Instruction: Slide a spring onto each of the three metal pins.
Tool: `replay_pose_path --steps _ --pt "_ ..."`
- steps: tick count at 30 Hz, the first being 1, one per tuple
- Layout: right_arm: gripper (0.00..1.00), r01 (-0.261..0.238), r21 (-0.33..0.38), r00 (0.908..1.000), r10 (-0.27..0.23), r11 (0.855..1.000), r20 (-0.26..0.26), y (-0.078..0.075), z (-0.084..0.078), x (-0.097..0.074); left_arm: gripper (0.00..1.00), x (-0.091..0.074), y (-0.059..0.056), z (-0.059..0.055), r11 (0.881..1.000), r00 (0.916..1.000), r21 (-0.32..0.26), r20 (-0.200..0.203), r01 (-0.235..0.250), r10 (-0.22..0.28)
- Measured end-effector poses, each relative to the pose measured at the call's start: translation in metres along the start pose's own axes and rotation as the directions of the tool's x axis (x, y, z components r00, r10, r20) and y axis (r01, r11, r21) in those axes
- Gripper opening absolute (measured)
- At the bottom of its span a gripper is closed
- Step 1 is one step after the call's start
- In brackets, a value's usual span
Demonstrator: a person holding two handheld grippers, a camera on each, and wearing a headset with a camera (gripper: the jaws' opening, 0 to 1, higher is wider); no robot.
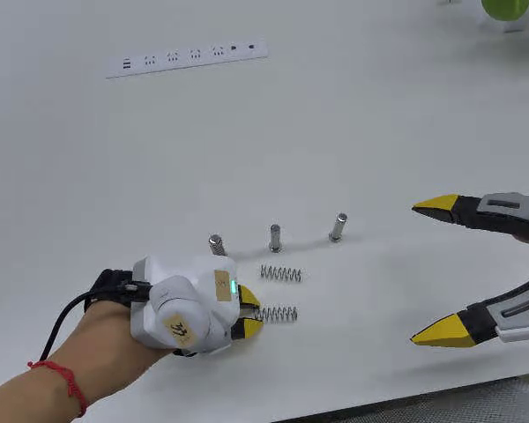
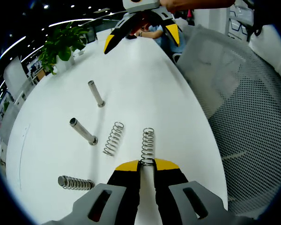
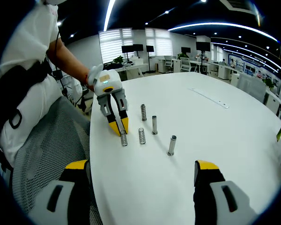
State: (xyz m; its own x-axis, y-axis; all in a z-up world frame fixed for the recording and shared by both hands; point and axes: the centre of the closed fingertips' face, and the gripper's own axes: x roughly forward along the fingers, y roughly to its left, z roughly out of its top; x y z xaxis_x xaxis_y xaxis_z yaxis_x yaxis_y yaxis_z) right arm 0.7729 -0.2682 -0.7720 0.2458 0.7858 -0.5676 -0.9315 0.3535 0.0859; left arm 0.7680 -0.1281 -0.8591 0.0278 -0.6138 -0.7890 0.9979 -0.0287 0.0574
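Three metal pins stand in a row on the white table. The left pin wears a spring. The middle pin and right pin are bare. One loose spring lies flat in front of them. My left gripper is shut on the near end of a second spring, which lies on the table. My right gripper hovers wide open to the right, holding nothing.
A white power strip lies at the far side of the table. A green plant stands at a far corner. A grey mesh chair sits beside the table's near edge.
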Motion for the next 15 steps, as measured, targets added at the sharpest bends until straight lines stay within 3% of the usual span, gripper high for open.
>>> replay_pose_path --steps 8,15 --pt "0.93 0.003 0.004 1.0 -0.003 1.0 0.0 0.001 0.002 0.0 0.1 -0.003 -0.003 0.001 1.0 0.9999 -0.011 0.016 0.004 -0.004" --pt "0.93 0.008 -0.002 1.0 -0.008 1.0 0.006 0.003 0.01 -0.002 0.1 -0.014 -0.002 0.013 0.999 0.9969 -0.044 0.076 -0.017 0.021"
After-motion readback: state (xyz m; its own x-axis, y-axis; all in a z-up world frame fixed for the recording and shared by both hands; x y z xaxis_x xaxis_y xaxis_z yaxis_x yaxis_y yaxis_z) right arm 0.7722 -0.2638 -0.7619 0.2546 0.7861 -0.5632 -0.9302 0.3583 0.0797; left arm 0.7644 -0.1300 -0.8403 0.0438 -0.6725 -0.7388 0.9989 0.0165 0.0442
